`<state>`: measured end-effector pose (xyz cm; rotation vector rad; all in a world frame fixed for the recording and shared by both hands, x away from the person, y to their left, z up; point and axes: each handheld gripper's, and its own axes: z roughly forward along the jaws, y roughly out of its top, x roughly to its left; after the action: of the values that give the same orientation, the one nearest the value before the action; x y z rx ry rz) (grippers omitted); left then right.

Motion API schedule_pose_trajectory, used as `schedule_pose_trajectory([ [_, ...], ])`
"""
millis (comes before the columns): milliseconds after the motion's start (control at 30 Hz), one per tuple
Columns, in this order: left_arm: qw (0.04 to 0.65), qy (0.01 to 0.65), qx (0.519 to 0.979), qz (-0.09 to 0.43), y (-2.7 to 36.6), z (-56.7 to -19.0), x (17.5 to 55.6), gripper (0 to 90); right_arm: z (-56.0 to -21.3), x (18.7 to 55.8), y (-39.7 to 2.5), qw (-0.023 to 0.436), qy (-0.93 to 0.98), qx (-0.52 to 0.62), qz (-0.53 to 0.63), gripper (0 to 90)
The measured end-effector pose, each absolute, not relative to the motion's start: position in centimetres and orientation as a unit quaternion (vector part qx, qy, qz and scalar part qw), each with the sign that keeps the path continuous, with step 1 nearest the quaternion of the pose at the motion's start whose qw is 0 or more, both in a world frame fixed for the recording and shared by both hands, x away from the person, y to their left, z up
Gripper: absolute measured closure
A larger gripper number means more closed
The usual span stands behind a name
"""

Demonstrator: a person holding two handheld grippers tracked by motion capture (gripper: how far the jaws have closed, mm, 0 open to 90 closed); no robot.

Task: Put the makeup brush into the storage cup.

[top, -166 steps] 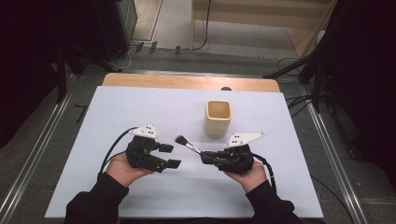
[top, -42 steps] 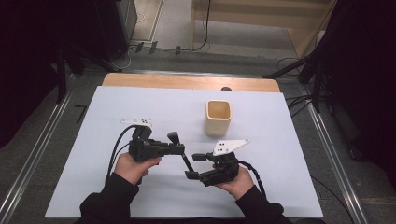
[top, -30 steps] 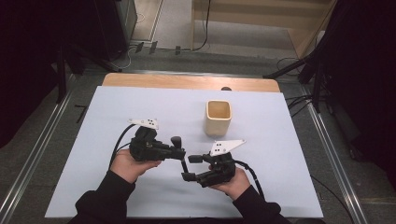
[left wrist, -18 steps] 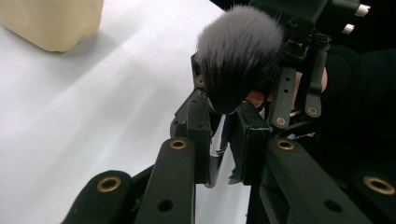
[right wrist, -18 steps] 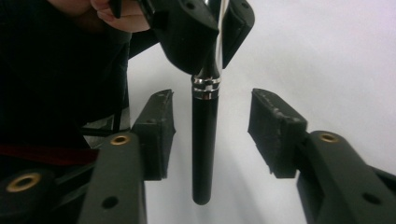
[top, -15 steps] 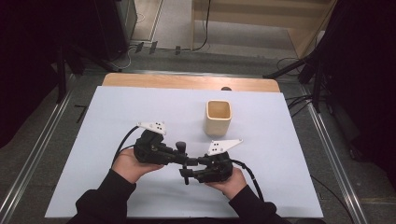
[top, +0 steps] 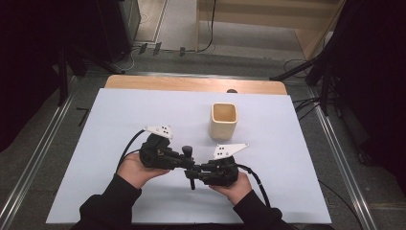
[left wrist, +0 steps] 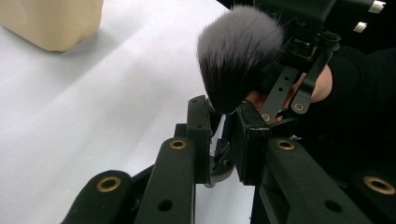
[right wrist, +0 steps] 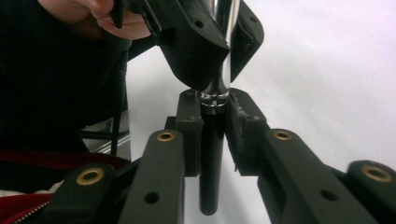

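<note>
Both grippers have just met; left gripper (top: 184,160) and right gripper (top: 196,171) each clamp the brush (left wrist: 238,56); handover underway, cup (top: 223,120) at one o'clock.

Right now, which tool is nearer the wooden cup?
The right. The right tool sits toward the person from the wooden cup, almost straight below it in the high view. The left tool body lies farther off to the cup's left. Both clamp the brush.

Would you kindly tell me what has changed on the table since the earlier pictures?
The two tools have closed together: the left tool now also grips the makeup brush that the right tool was already holding, and both hands moved nearer the table's front edge. The beige cup stayed put.
</note>
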<state>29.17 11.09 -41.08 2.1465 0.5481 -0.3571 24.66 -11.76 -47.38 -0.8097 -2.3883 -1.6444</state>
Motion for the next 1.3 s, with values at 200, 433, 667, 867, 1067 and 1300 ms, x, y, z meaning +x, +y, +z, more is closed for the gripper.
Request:
schedule_pose_trajectory([
  [200,0.435,0.220,0.861,-0.146,11.1,-41.2,29.2,79.3,-47.3,24.6,-11.8,0.063,-0.792,-0.268,-0.545,78.5],
  [433,0.436,0.213,0.864,-0.135,11.0,-41.1,29.1,78.0,-47.2,24.6,-11.8,0.061,-0.794,-0.269,-0.542,79.0],
  [667,0.440,0.218,0.861,-0.135,11.2,-41.0,29.2,60.7,-47.2,24.7,-12.0,0.055,-0.796,-0.272,-0.537,79.0],
  [867,0.433,0.219,0.863,-0.139,11.6,-41.0,29.3,45.8,-47.3,24.9,-12.7,0.045,-0.797,-0.284,-0.532,79.0],
  [1067,0.431,0.216,0.868,-0.123,11.7,-41.2,29.3,33.6,-47.3,25.1,-13.3,0.034,-0.797,-0.291,-0.528,79.0],
  [1300,0.424,0.219,0.873,-0.107,12.0,-41.5,29.4,25.8,-47.3,25.2,-13.8,0.025,-0.797,-0.300,-0.523,79.0],
])
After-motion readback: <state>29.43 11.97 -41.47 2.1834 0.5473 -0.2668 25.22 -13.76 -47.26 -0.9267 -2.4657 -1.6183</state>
